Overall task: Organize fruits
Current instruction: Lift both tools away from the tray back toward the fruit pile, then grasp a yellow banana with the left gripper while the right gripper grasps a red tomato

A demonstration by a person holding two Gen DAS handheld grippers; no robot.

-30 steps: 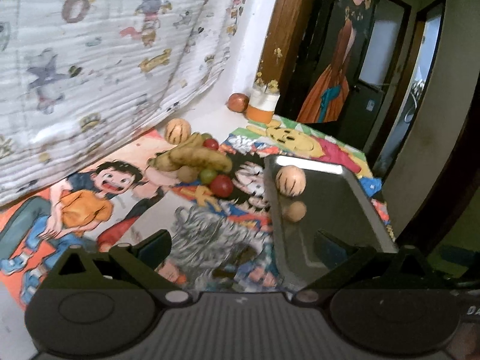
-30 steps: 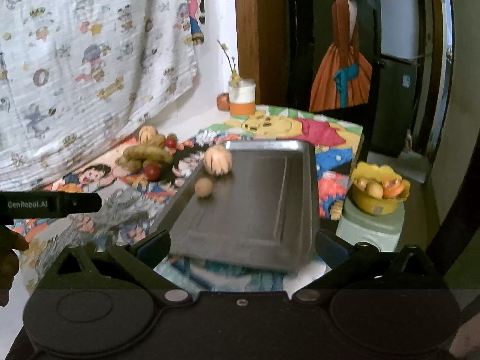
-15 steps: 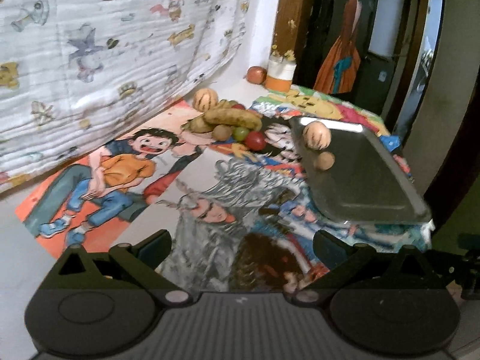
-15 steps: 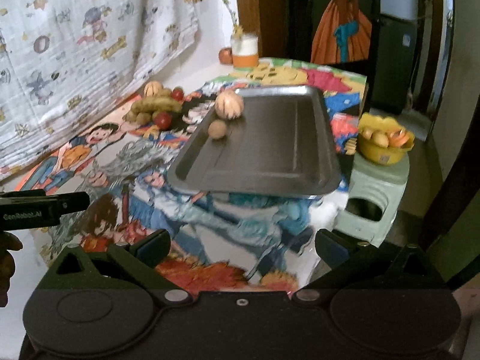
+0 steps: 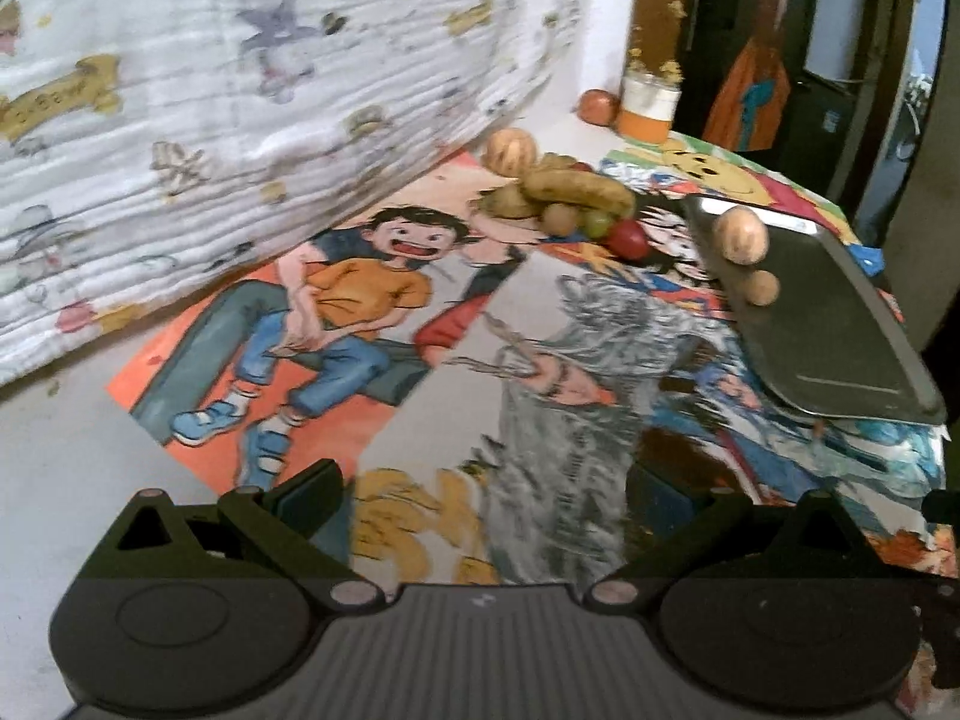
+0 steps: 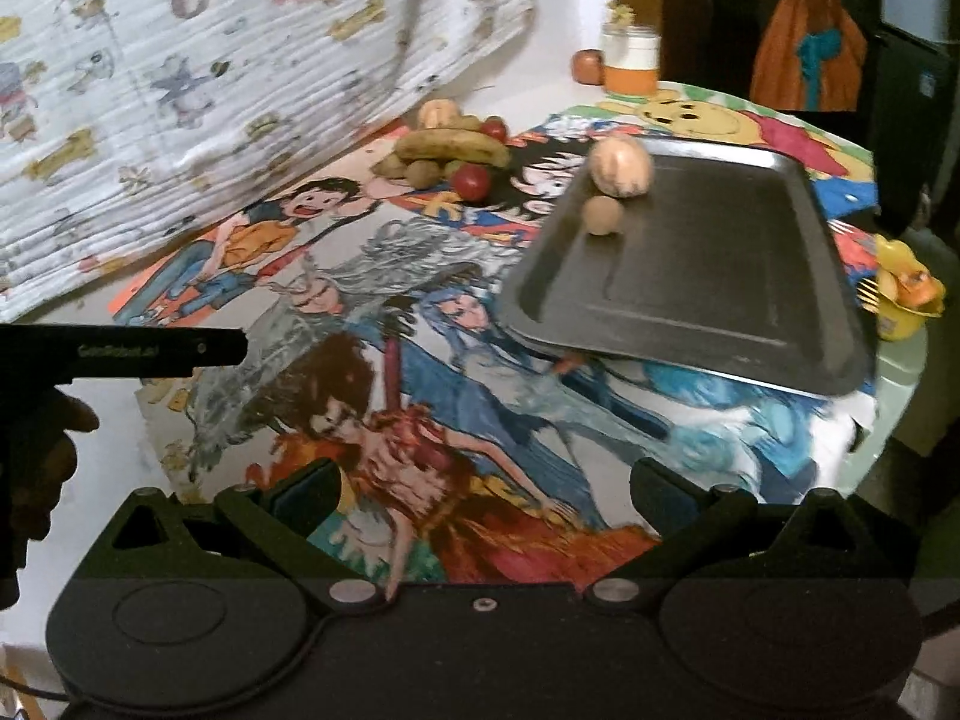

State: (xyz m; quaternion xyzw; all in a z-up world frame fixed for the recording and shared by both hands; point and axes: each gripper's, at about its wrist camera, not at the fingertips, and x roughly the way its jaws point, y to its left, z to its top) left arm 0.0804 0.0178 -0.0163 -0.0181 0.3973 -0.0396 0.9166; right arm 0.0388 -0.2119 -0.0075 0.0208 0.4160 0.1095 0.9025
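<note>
Left gripper [image 5: 483, 489] spread wide and empty, hovering above the cartoon-print cloth [image 5: 360, 324] on the desk. Right gripper [image 6: 483, 489] likewise agape, holding nothing, near the desk's front edge. Further left, by the hanging patterned sheet [image 6: 180, 60], heaped fruit: banana [image 6: 453, 147], red fruit [image 6: 471, 181], a pale ribbed fruit [image 5: 510, 151] behind. To the right, dark metal tray [image 6: 720, 276] bearing a large pale fruit [image 6: 620, 167] and small brown fruit [image 6: 602, 215], touching. Far right, yellow bowl [image 6: 906, 306] on a stool.
</note>
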